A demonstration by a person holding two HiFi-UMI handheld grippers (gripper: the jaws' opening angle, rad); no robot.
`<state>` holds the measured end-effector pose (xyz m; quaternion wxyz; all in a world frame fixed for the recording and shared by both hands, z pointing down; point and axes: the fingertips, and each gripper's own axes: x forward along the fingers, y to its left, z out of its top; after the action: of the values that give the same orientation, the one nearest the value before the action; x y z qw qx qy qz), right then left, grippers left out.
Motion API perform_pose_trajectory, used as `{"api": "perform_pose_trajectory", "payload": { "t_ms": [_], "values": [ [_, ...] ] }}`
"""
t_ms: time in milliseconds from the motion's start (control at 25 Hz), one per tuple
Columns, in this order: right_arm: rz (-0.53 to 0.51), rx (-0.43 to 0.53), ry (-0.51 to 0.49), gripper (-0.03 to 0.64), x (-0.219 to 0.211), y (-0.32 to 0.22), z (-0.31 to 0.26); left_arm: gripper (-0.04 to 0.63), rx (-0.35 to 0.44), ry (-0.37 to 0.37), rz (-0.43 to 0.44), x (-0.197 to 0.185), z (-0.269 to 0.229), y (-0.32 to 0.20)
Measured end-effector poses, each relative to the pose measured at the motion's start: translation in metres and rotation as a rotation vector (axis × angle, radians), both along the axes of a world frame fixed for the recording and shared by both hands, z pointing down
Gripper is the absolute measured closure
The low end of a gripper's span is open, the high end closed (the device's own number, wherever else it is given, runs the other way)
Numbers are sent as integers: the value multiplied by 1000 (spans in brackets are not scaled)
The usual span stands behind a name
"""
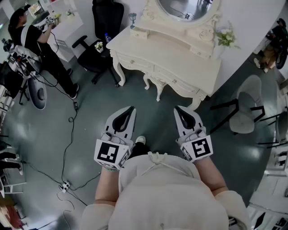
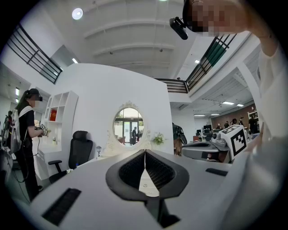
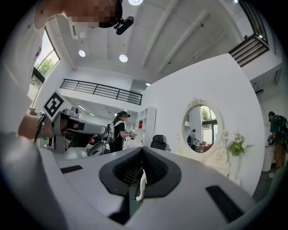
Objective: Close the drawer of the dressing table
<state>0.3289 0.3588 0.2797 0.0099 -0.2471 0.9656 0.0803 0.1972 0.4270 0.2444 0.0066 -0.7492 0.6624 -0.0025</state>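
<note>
The cream dressing table (image 1: 180,54) with its oval mirror (image 1: 186,9) stands ahead of me across a stretch of grey floor. Its drawer fronts (image 1: 173,77) look flush from here; none visibly stands out. Both grippers are held level at waist height, well short of the table. The left gripper (image 1: 132,108) is shut with nothing in it, and so is the right gripper (image 1: 176,108). In the left gripper view the jaws meet at the tip (image 2: 145,152), in line with the mirror (image 2: 129,126). The right gripper view shows the closed tips (image 3: 143,148) and the mirror (image 3: 201,128) off to the right.
A black office chair (image 1: 102,31) stands left of the table. A person in black (image 1: 38,42) works at a white desk at the far left, beside a tripod (image 1: 27,76). Cables (image 1: 69,134) trail over the floor. A white chair with black legs (image 1: 245,110) stands at the right.
</note>
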Motion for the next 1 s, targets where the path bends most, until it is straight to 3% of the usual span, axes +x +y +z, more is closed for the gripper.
{"api": "perform_pose_trajectory", "payload": {
  "t_ms": [320, 720, 760, 800, 840, 1000],
  "values": [
    [34, -31, -6, 615, 6, -12, 4, 576, -17, -7, 7, 6, 6, -7],
    [3, -38, -33, 612, 1, -24, 4, 574, -11, 14, 15, 6, 6, -23],
    [4, -42, -34, 612, 0, -27, 5, 525, -4, 26, 11, 4, 6, -26],
    [5, -47, -34, 612, -2, -31, 5, 345, 2, 34, 4, 0, 6, -30],
    [5, -50, -35, 612, -4, -34, 6, 253, 4, 36, -7, -4, 6, -33],
    [2, -57, -25, 612, -21, -46, 10, 245, 1, 37, -64, -34, 7, -46]
  ]
}}
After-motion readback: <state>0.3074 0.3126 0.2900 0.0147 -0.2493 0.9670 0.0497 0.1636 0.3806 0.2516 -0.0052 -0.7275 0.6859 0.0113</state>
